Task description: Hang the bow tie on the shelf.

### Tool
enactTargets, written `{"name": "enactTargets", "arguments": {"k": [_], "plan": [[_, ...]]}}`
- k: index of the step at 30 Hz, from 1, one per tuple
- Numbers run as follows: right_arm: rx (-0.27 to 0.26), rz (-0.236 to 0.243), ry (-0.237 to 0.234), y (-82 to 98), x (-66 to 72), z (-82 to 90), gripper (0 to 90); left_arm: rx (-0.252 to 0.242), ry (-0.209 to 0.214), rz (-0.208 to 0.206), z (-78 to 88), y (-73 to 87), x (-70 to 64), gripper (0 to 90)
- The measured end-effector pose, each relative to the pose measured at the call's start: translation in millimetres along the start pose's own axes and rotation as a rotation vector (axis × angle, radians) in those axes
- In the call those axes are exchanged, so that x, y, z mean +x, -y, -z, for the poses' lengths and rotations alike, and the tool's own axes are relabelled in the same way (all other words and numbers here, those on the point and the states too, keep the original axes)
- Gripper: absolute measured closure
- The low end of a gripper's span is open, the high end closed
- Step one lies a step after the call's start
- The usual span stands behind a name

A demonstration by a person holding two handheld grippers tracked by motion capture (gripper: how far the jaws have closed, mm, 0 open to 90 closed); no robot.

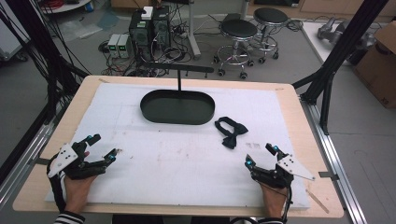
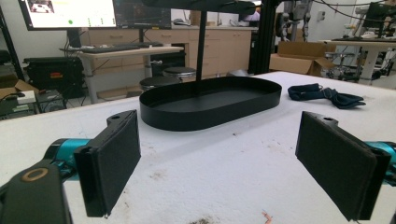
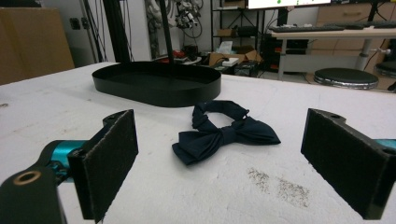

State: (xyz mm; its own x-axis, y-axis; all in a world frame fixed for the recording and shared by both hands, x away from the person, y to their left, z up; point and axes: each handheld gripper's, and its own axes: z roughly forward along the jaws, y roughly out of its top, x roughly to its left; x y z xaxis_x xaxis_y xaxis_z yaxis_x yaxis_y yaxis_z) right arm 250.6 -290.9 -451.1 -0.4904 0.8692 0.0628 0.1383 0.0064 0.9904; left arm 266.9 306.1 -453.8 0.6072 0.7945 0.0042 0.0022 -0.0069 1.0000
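Two grippers rest near the table's front edge, the left gripper [image 1: 99,148] with jaws wide and holding nothing, the right gripper [image 1: 260,155] likewise wide and aimed at the bow tie [image 3: 226,133], which lies just beside the black tray's [image 1: 149,113] right end. Nothing is grasped yet, so this looks like the approach; next the right must advance and close on the tie. White, stained padding [image 1: 187,163] covers the table, with stools [image 1: 238,30] and cabling beyond.
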Motion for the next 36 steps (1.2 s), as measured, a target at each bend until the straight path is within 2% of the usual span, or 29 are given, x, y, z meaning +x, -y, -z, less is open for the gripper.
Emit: {"name": "enactTargets", "arguments": {"k": [3,4,6,10,15,16,27,30,31,32,33,36], "plan": [[0.013,-0.003,-0.008,-0.9,-0.4,-1.5,9.8,0.0,-0.002,0.002,-0.1,0.1,0.1,14.4],[0.016,0.018,-0.014,-2.0,-0.1,-3.0,9.9,0.0,-0.002,0.002,-0.1,0.1,0.1,14.4],[0.028,0.025,-0.018,-3.3,0.5,-4.0,9.8,0.0,-0.003,0.004,-0.3,0.1,0.0,14.4],[0.067,0.072,-0.039,-14.1,3.3,-11.2,9.9,0.0,-0.003,0.007,-0.5,0.1,0.1,14.5],[0.093,0.103,-0.047,-25.7,4.4,-17.6,9.9,0.0,-0.003,0.003,-0.5,0.0,0.0,14.5],[0.119,0.116,-0.055,-31.6,3.7,-21.5,9.9,0.001,-0.002,0.003,-0.5,0.0,0.0,14.5],[0.205,0.15,-0.101,-59.4,-1.3,-45.1,9.9,0.0,-0.002,0.004,-0.6,0.0,0.0,14.5],[0.227,0.154,-0.114,-61.7,-2.8,-50.0,14.1,0.001,-0.001,0.003,-0.5,0.0,0.1,14.5],[0.259,0.169,-0.123,-64.6,-4.0,-54.4,14.3,0.001,0.0,0.003,-0.5,0.0,0.1,14.5],[0.259,0.169,-0.123,-64.6,-4.0,-54.4,14.3,0.002,0.001,0.0,-0.3,0.0,0.1,14.5],[0.291,0.181,-0.133,-71.0,-7.5,-58.9,14.3,0.002,0.003,-0.001,-0.4,0.0,0.0,14.5],[0.306,0.167,-0.145,-77.2,-10.5,-62.3,14.3,0.002,0.002,0.0,-0.4,0.0,0.2,14.6]]}}
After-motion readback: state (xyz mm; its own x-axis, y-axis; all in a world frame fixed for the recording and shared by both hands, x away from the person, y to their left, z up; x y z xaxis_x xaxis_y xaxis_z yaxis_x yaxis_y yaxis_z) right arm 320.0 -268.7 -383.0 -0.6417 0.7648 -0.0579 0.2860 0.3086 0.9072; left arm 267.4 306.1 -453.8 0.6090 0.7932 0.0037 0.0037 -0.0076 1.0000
